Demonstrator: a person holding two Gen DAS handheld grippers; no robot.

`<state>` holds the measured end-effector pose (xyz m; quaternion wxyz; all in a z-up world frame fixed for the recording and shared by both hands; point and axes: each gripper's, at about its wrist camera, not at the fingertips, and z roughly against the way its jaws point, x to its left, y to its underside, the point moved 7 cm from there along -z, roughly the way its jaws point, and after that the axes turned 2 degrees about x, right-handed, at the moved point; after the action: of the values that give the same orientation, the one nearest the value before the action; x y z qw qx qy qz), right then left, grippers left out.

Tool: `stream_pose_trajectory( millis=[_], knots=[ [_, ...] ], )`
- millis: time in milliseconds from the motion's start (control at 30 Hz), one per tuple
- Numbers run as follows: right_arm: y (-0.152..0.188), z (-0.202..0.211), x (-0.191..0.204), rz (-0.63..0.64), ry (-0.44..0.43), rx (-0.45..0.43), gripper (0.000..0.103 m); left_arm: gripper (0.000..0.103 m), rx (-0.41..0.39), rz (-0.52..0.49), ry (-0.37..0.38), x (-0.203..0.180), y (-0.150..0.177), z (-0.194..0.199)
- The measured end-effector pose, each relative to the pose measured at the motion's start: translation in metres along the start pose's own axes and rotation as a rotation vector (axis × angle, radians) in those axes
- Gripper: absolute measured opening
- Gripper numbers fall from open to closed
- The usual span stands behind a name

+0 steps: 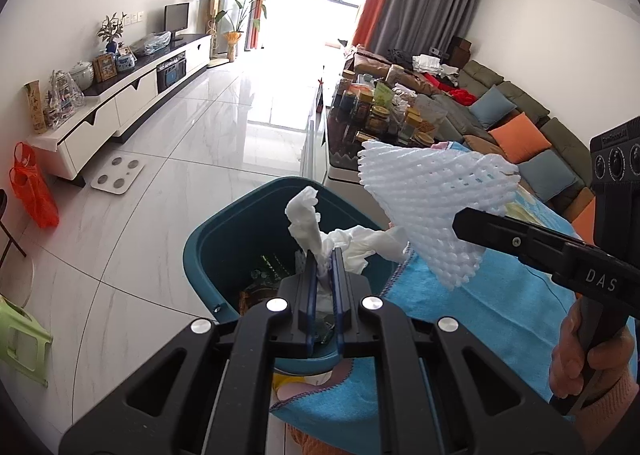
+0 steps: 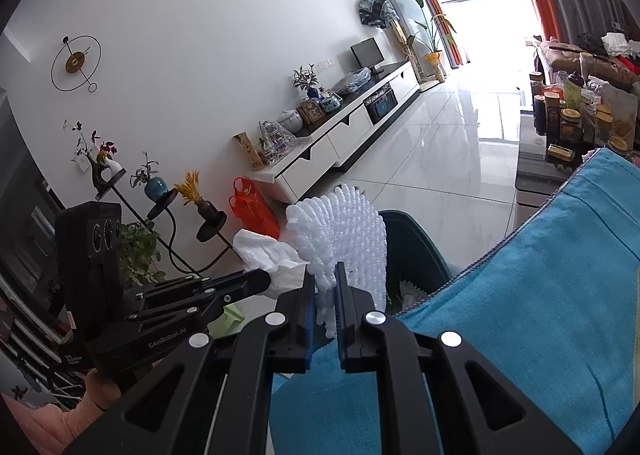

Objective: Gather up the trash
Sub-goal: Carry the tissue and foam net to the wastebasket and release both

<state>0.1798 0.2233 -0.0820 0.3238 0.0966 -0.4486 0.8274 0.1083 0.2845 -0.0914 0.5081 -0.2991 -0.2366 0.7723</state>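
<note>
The left gripper (image 1: 323,255) is clamped on a limp crumpled tissue (image 1: 320,231), the right gripper (image 2: 323,273) on springy featherlight foam netting (image 2: 344,231), both pinched at an edge over the teal bin (image 1: 224,239)

Left camera close above the blue bin (image 1: 224,239), looking down the room, right camera beside it, tilted, both showing the long white cabinet (image 2: 352,135).

A: What do the tools look like?
B: The left gripper (image 1: 324,259) and right gripper (image 2: 325,275) are both matte black, with blue-edged fingers (image 1: 311,295), round silver screws and triangular cut-outs.
A: Any markings?
B: "DAS" on one, "GenRobot.AI" on the other. An orange-pink fuzzy sleeve (image 1: 608,403) covers the wrist.
</note>
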Motion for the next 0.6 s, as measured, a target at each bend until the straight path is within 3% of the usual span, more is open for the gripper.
stream_pose_trajectory(
  millis=[600],
  knots=[
    [-0.003, -0.065, -0.004, -0.069, 0.015, 0.107, 0.010, 0.008, 0.055, 0.052, -0.070, 0.014, 0.005, -0.038]
  ],
)
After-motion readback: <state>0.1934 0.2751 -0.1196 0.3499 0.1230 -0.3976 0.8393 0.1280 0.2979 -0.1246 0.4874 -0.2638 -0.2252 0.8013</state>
